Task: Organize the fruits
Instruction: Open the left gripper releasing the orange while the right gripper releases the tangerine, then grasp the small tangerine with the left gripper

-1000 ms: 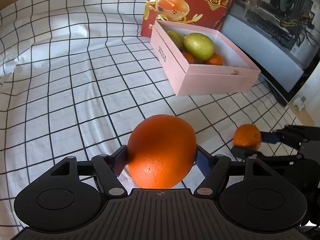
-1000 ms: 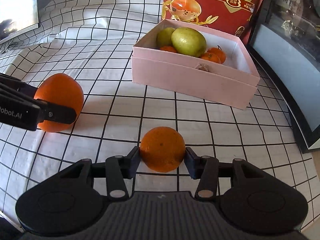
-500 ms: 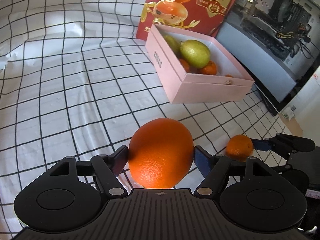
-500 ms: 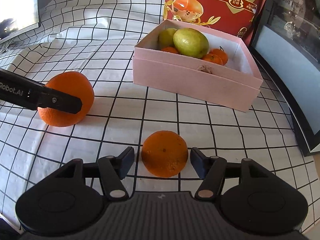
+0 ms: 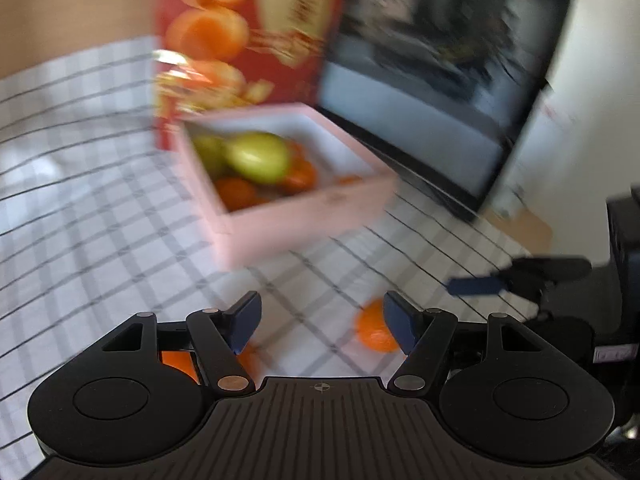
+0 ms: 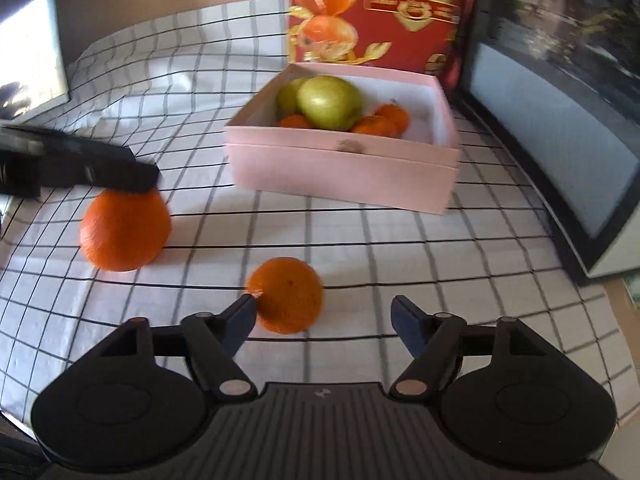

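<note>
while the right tool (image 6: 322, 320) spreads its jaws wider, the small orange (image 6: 286, 295) sits on the checked cloth (image 6: 360, 232) just ahead of them, nearer the left finger, whose tip looks to brush its skin; the right finger stands clear, so nothing is pinched. up and to the left of this tool lies the large orange (image 6: 125, 235), with a finger of the left tool (image 6: 100, 168) hanging right over its top. beyond both oranges, the pink box (image 6: 340, 168) holds green fruit and a few small oranges, and a red carton (image 6: 376, 12) stands behind it. in the blurred left wrist view, the left tool (image 5: 322, 318) is spread but narrowing, nothing between its jaws; the large orange (image 5: 178, 362) peeks out beneath its left finger.
</note>
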Tool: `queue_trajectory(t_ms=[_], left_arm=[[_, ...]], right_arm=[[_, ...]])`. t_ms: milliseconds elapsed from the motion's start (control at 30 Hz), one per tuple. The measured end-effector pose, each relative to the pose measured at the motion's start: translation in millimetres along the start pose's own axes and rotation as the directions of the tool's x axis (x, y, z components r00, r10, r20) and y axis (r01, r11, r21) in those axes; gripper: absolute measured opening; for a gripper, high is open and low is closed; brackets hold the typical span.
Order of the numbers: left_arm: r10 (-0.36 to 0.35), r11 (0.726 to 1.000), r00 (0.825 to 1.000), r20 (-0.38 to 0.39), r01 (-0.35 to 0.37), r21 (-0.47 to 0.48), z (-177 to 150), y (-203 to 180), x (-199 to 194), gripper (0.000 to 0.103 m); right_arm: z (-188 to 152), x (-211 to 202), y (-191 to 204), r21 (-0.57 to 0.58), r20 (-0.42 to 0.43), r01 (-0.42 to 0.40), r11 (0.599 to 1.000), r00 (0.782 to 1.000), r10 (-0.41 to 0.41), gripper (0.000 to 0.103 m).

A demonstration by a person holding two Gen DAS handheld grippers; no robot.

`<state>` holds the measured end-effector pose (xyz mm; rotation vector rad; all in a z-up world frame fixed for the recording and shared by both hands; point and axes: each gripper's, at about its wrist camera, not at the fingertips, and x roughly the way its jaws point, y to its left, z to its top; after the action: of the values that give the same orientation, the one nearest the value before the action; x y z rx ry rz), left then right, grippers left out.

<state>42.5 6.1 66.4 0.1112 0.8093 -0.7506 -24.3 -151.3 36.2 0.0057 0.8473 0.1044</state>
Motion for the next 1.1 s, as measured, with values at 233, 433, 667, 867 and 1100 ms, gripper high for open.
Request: queue_trajectory(t_ms=[233,433,667,867,1100], left_arm=[[-0.023,0.993,0.989,-0.145,0.04,0.115,-7,-42,54,0.071],[-0.028,0.994,0.982,-0.187,0.048,0.102,-12,-43,75,0.059],[-0.052,0.996,0.982,-0.181,0.064,0.065,-12,-39,82,0.054],[-0.051,0.999,0.986,-0.157,0.048,-0.025,-11,-25,72,0.054],[-0.072,0.981,0.997,-0.032,0.065,-0.184,-2,6,25,0.054]], right_arm=[[-18,-3,-11,0.012,-0.021,0.01,1.0,1.0,-0.009,0.075],[-30,4,-7,-0.002,-0.052,0.041,0.999,0.998,-0.042,0.077],[-38,5,-9,0.031,-0.02,0.071,0.997,0.997,-0.07,0.086],[-40,8,-11,0.046,-0.011,0.07,0.996,0.998,-0.069,0.094],[-39,12,-11,0.053,-0.018,0.07,0.996,0.997,-0.069,0.103]])
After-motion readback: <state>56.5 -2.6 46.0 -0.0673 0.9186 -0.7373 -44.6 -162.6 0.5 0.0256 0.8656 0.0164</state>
